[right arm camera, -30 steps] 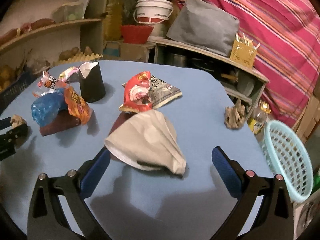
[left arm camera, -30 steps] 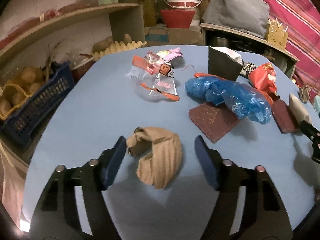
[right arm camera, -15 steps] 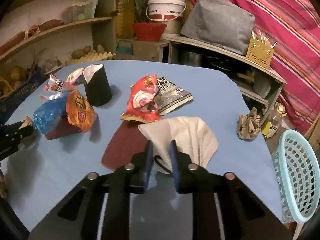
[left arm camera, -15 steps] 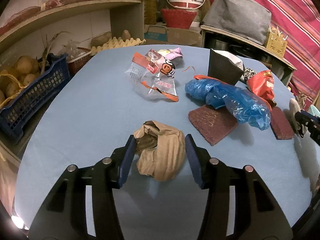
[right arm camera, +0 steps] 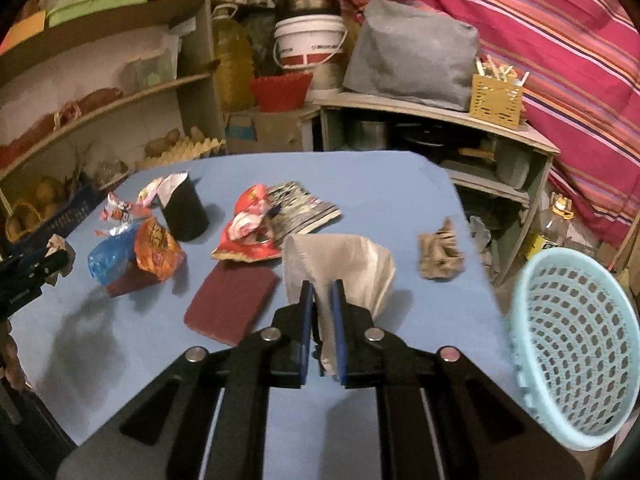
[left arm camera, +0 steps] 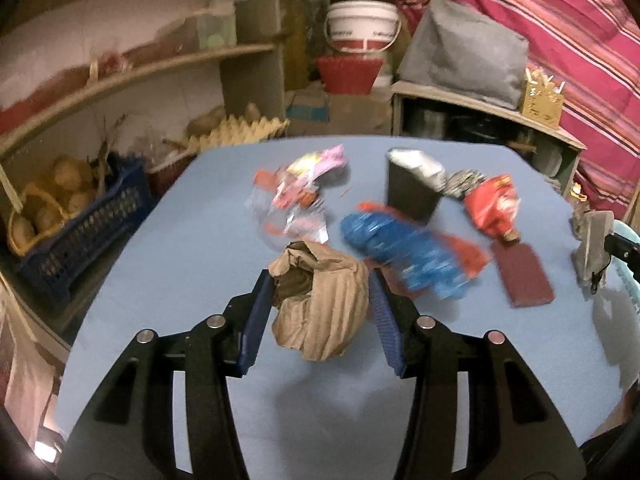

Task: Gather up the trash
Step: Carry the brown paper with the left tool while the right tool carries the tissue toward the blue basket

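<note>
My left gripper (left arm camera: pixel 320 284) is shut on a crumpled brown paper bag (left arm camera: pixel 320 304) and holds it above the blue table (left arm camera: pixel 180 248). My right gripper (right arm camera: pixel 320 292) is shut on a grey-white face mask (right arm camera: pixel 344 264), lifted off the table; the mask also shows at the right edge of the left wrist view (left arm camera: pixel 592 244). A light blue mesh basket (right arm camera: pixel 576 344) hangs just past the table's right edge. Other trash on the table: a blue plastic bag (left arm camera: pixel 404 252), a red snack bag (right arm camera: pixel 248 224), an orange wrapper (right arm camera: pixel 158 248), candy wrappers (left arm camera: pixel 300 192) and a crumpled brown paper ball (right arm camera: pixel 440 252).
A black cup (right arm camera: pixel 184 208) stands upright mid-table. Two dark red pads (right arm camera: pixel 232 304) lie flat on the table. A dark blue crate of potatoes (left arm camera: pixel 72 220) sits left of the table. Shelves, a white bucket (right arm camera: pixel 310 46) and a low cabinet stand behind.
Both grippers closed on their trash and lifted it: the left on the brown paper bag, the right on the face mask. The basket has come closer in the right wrist view.
</note>
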{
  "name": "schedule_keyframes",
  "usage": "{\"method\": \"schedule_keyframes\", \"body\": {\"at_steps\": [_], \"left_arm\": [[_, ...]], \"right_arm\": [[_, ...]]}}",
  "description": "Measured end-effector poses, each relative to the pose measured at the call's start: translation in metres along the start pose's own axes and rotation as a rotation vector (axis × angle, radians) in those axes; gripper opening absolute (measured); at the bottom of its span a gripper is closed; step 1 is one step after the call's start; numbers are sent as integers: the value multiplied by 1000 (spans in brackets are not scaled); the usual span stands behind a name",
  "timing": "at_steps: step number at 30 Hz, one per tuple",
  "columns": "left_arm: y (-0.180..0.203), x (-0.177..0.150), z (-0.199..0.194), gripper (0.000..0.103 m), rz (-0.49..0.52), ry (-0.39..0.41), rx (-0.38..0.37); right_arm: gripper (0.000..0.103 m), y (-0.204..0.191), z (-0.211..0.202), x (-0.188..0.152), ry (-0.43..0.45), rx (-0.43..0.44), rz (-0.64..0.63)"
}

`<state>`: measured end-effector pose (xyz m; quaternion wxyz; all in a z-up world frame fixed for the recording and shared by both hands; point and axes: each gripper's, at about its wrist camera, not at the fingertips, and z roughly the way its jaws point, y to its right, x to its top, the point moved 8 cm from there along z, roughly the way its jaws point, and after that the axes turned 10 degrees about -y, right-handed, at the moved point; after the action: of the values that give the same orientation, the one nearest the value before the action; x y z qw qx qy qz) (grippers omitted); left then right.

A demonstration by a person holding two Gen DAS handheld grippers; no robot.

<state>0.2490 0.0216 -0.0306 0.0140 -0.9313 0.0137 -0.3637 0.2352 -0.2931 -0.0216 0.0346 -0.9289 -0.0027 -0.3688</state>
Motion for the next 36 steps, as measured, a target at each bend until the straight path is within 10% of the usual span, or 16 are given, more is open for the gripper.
{"method": "schedule_keyframes", "body": {"at_steps": [20, 25, 28, 36], "left_arm": [[268, 34, -46, 48, 177, 92, -280], [271, 32, -43, 48, 177, 93, -243], [251, 32, -36, 48, 158, 81, -217], [181, 20, -18, 49, 105, 40, -129]], "right_arm": [[5, 198, -73, -12, 38, -98, 177], [10, 199, -53, -18, 6, -72, 191], [69, 189, -42, -18, 4, -61, 204], [71, 157, 2, -16, -95, -107, 188]]}}
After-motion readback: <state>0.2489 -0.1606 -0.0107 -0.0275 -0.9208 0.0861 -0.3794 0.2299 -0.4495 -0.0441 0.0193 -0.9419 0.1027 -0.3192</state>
